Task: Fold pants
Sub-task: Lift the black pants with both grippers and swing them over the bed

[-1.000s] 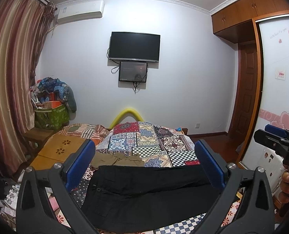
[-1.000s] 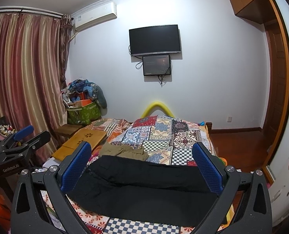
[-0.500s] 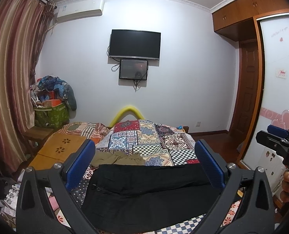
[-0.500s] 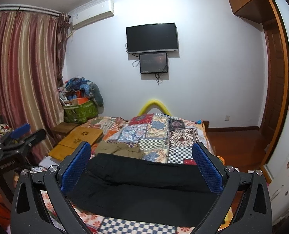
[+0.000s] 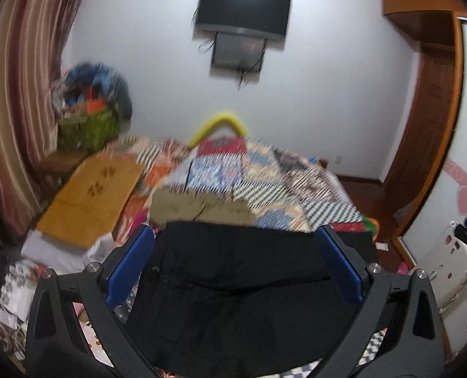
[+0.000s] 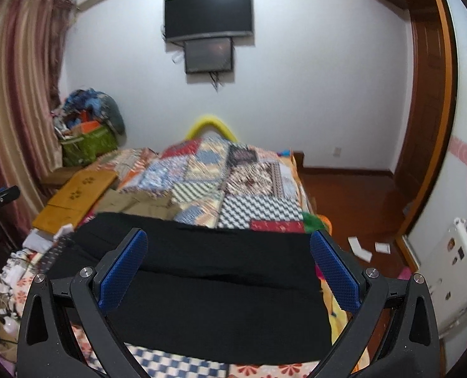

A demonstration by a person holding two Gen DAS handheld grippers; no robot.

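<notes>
Black pants lie spread flat across the near end of a bed covered in a patchwork quilt, their length running from side to side. The left hand-held gripper hangs above the garment with its blue-padded fingers spread wide and nothing between them; the right hand-held gripper is likewise spread wide above the dark cloth, its fingers holding nothing. Whether either gripper touches the fabric cannot be told from these views.

Just beyond the black pants, toward the far wall, lies a crumpled khaki garment, its near edge meeting or slipping under the black cloth. A flat wooden board rests at the left side of the bed. A green basket heaped with clothes stands in the corner by the striped curtain. A dark television hangs on the white wall with a smaller screen just below it. A yellow curved tube rises behind the far end of the bed. To the right are a wooden door and small white papers on the wooden floor. The left view is blurred.
</notes>
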